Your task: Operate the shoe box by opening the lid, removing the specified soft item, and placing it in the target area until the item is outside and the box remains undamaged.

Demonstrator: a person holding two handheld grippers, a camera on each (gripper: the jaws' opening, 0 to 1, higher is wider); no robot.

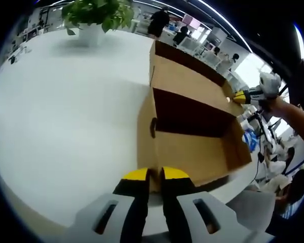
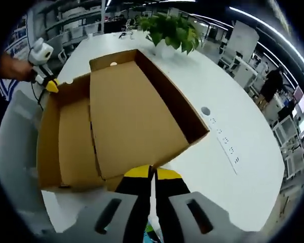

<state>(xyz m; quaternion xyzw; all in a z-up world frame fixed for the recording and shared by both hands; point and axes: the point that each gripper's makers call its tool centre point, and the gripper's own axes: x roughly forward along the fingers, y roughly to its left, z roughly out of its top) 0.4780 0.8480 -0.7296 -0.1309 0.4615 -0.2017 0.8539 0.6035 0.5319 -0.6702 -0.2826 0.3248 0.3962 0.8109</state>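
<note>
A brown cardboard shoe box (image 1: 192,152) lies on the white table (image 1: 66,116), its inside dark under a raised lid panel (image 1: 185,78). My left gripper (image 1: 155,174) is shut on the box's near end wall, yellow tips pinching the edge. The right gripper (image 1: 239,97), held by a hand, is at the far corner of the lid. In the right gripper view the lid panel (image 2: 134,116) slants over the box (image 2: 73,142). There my right gripper (image 2: 152,172) is shut on the lid's near edge, and the left gripper (image 2: 51,85) sits at the far corner.
A potted green plant (image 1: 99,17) stands at the far end of the table, also seen as the plant (image 2: 169,30). Socket plates (image 2: 225,142) are set into the tabletop beside the box. A grey chair (image 2: 15,136) is near the table edge. People stand among office desks behind.
</note>
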